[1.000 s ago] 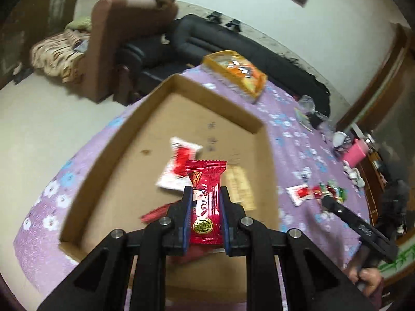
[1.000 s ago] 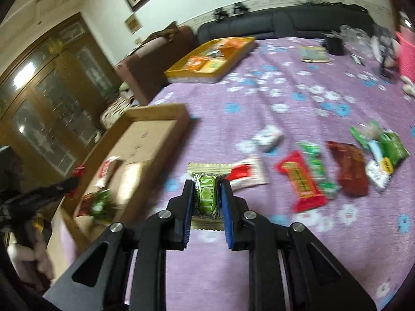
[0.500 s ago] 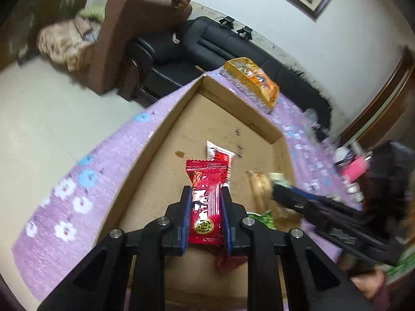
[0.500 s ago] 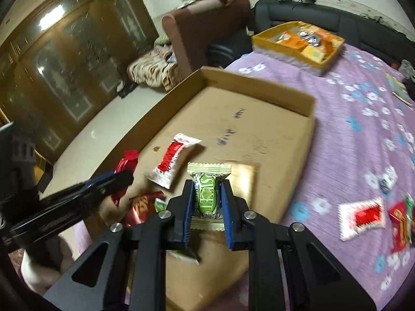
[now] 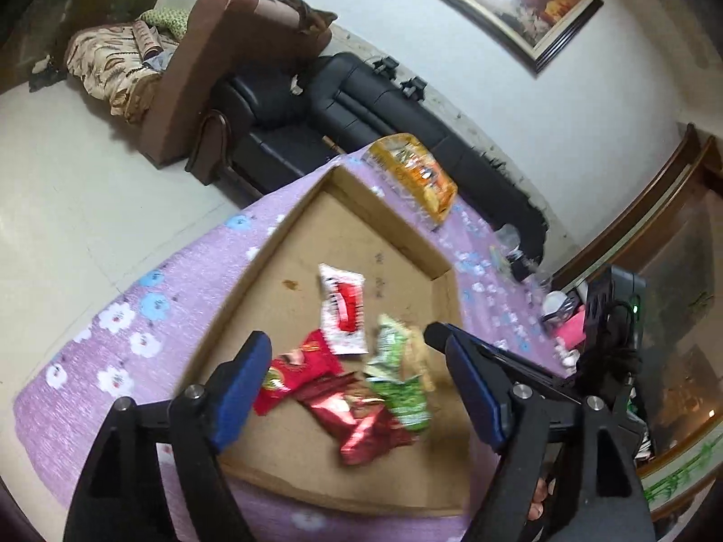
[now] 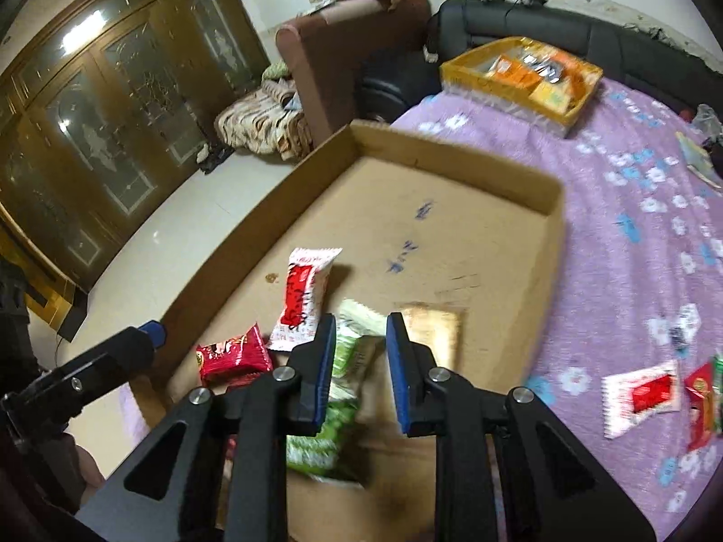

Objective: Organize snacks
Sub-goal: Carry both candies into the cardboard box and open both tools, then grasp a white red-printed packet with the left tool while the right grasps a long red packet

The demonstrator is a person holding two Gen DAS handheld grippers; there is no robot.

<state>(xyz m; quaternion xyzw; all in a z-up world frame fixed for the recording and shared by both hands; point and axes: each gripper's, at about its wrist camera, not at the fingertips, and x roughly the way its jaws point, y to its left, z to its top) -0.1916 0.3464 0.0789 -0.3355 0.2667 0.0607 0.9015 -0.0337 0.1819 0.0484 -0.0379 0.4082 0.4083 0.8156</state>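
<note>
Left wrist view
- Left gripper (image 5: 361, 384): spread wide above the near end of the box, nothing between the blue pads (image 5: 239, 379).
- Cardboard box (image 5: 388, 214): shallow, open-topped, on the purple flowered tablecloth (image 5: 135, 338).
- Snacks in box: white-and-red packet (image 5: 342, 309) toward the middle; red packet (image 5: 296, 370) just left of it; shiny dark-red wrapper (image 5: 361, 424) nearest the camera; blurred green packets (image 5: 397, 384) on the right, overlapping the dark-red one.
- Right gripper (image 5: 492, 357): reaches in from the right over the box edge, jaw gap not readable here.
- Yellow tray (image 5: 415, 176): beyond the box's far corner, holding orange packs.

Right wrist view
- Right gripper (image 6: 360, 366): parted over the box, gripping nothing.
- Green packet (image 6: 350, 361): blurred, in the gap between the pads; contact cannot be told.
- Other snacks in box: white-and-red packet (image 6: 305, 296) left of the fingers; red packet (image 6: 232, 357) near the left wall.
- Snacks outside box: white-and-red packet (image 6: 644, 395) and red packet (image 6: 700, 399) on the tablecloth (image 6: 632, 248), well right of the box (image 6: 452, 156).
- Left gripper (image 6: 149, 338): at the lower left beside the box wall.
</note>
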